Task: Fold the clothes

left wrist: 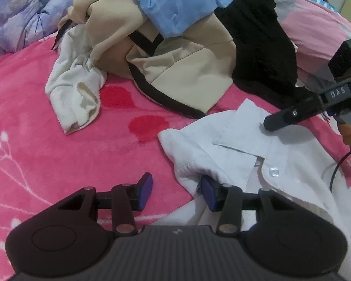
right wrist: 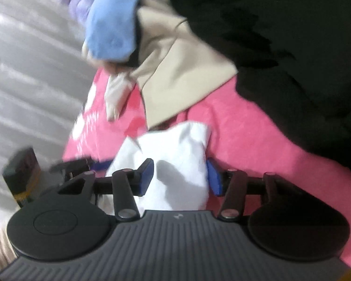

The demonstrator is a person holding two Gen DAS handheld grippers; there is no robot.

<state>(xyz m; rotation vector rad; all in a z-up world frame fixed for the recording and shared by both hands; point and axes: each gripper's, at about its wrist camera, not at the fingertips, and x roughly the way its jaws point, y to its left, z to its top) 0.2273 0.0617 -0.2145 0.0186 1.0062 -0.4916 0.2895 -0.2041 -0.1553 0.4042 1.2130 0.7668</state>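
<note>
Left wrist view first: no baskets or bins anywhere, so the only "container" is basically the heap itself. At the back of the bed there's a pile with a crumpled light-blue cotton garment [left wrist: 175,2] on top, a beige jacket with dark brown trim [left wrist: 182,70] under it, a black fuzzy garment [left wrist: 262,46] to its right, and a cream knit piece [left wrist: 74,93] spilling off the left side onto the fuzzy pink blanket with red and white flower prints [left wrist: 58,159] that covers the bed. Off in the top-left corner sits a lavender floral quilt [left wrist: 18,16]. The thing being folded, a white button-up collared shirt [left wrist: 257,154], lies flat on the blanket in front of the pile, collar and one clear button facing up. The left claw [left wrist: 176,193] stands partly open at the shirt's left edge, right pad tucked just under a fold of white cloth, left pad over bare blanket, nothing pinched. The right claw [left wrist: 272,123] comes in from the right with its tip over the collar. From the right wrist view, pretty blurry, the right claw [right wrist: 180,178] is partly open too, with white shirt fabric bunched between the blue pads but not squeezed. Pale, streaky grey curtains [right wrist: 30,70] hang beyond the bed's edge on the left.
</note>
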